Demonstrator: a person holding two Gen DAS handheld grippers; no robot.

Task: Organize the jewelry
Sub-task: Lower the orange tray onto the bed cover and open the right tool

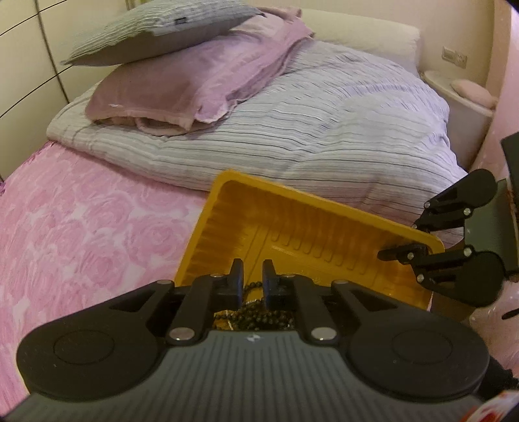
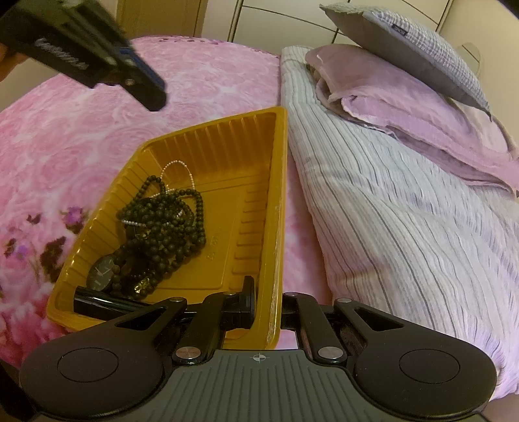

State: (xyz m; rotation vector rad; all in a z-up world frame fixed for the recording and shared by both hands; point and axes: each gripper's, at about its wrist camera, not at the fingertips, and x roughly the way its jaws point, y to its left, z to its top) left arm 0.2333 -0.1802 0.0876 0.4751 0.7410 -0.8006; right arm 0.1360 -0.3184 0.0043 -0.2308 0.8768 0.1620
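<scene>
A yellow plastic tray (image 2: 279,181) lies on the pink bed cover (image 2: 65,130). In it are dark bead necklaces (image 2: 168,224), a thin pearl chain (image 2: 178,165), a dark-faced watch (image 2: 101,272) and a black tube (image 2: 97,300). My right gripper (image 2: 264,292) is shut on the tray's right rim, one finger inside, one outside; it also shows in the left wrist view (image 1: 405,240). My left gripper (image 1: 253,279) hovers over the beads (image 1: 256,313), jaws slightly apart and empty; it also shows blurred in the right wrist view (image 2: 152,94).
A striped duvet (image 2: 389,211) lies right beside the tray. Lilac folded bedding (image 1: 194,84) and a grey pillow (image 1: 155,29) are stacked on it. A white nightstand (image 1: 460,107) stands at the far right of the bed.
</scene>
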